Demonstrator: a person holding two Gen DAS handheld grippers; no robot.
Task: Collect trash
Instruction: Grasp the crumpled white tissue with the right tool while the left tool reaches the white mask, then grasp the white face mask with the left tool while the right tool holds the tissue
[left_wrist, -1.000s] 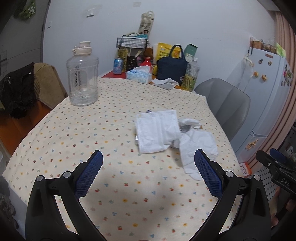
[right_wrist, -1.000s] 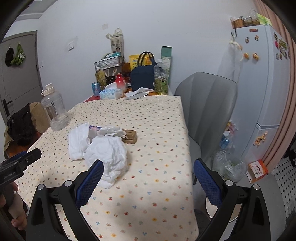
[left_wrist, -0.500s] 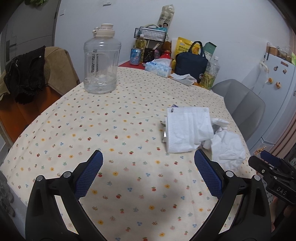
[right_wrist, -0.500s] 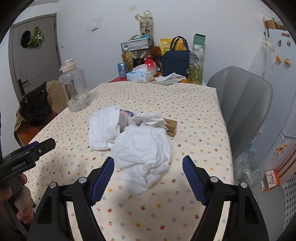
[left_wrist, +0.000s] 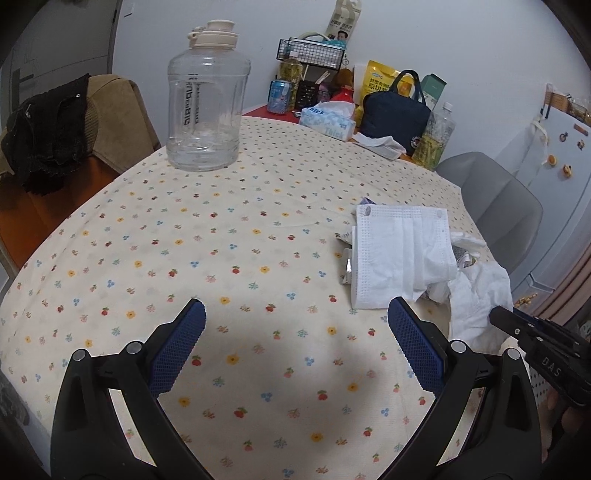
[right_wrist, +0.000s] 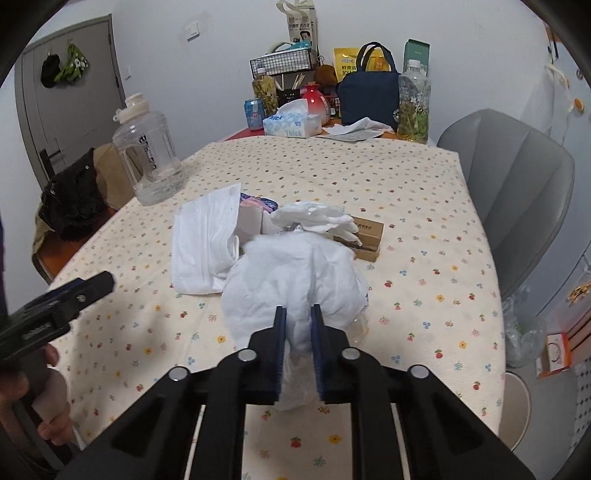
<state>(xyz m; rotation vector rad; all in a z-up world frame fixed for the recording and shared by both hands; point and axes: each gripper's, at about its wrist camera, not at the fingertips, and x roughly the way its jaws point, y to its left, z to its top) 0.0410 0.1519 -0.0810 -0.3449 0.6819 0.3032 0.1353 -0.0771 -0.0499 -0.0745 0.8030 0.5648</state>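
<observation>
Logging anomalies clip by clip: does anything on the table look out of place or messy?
Yes: a loose trash heap mid-table, a crumpled white tissue pinched by the right gripper, a used face mask, and a small brown box.

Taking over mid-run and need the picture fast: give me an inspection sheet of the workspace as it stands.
Surface: table with flower-print cloth.
Job's things: crumpled white tissue; face mask; wrappers beneath, partly hidden; small brown box.
Clutter: clear water jug, tissue box, navy bag, bottles, can.
Grippers: right gripper shut on the tissue; left gripper open, nothing between its fingers.
Cables: nothing seen.
Surroundings: grey chair, fridge, door.
</observation>
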